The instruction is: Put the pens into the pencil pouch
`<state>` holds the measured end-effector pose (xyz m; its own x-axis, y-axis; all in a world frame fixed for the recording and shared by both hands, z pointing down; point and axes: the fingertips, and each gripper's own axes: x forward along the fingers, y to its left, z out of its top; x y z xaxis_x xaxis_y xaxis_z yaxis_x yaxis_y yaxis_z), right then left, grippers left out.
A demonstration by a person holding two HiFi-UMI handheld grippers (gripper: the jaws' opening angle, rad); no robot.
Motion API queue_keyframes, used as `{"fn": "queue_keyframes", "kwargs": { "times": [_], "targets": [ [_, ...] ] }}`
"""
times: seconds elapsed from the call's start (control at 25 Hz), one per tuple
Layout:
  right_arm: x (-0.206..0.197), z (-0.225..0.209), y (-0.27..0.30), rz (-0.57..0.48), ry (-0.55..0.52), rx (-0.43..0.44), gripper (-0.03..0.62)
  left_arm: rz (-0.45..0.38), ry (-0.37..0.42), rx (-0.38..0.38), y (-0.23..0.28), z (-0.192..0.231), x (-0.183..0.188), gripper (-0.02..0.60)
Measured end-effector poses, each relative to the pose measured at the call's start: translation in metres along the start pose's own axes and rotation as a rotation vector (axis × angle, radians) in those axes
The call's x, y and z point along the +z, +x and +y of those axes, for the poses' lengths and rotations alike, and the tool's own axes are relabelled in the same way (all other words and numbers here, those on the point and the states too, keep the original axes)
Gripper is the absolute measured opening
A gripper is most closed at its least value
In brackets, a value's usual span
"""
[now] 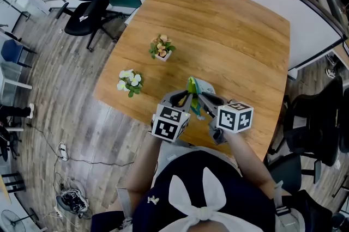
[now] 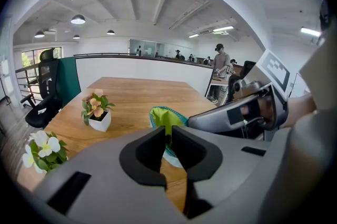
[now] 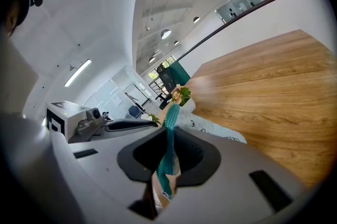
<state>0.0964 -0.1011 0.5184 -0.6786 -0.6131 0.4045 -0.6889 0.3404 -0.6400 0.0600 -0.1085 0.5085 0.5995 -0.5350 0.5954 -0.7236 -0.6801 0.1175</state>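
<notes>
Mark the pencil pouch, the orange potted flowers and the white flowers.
pencil pouch (image 2: 167, 116), left gripper view, green lining at its mouth
orange potted flowers (image 1: 161, 47), head view, the blooms
white flowers (image 1: 131, 79), head view, the petals

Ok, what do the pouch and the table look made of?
Pouch: probably soft fabric, white outside with lime lining; it folds limply, and a teal zipper runs along the edge. Table: wood or wood veneer, satin finish; visible grain, soft glare.
</notes>
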Motion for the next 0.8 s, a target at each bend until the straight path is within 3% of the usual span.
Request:
{"fn": "queue_keyframes", "kwargs": {
  "times": [0.36,0.8],
  "targets": [
    [-0.003,0.000,0.000,-0.001,0.004,-0.002,0.048,-0.009,-0.051,-0.001,-0.001,0.005,-0.005,0.052],
    [-0.008,0.004,0.006,0.016,-0.002,0.013,0.048,-0.068,-0.182,0.114,-0.024,0.046,-0.011,0.050]
  ]
}}
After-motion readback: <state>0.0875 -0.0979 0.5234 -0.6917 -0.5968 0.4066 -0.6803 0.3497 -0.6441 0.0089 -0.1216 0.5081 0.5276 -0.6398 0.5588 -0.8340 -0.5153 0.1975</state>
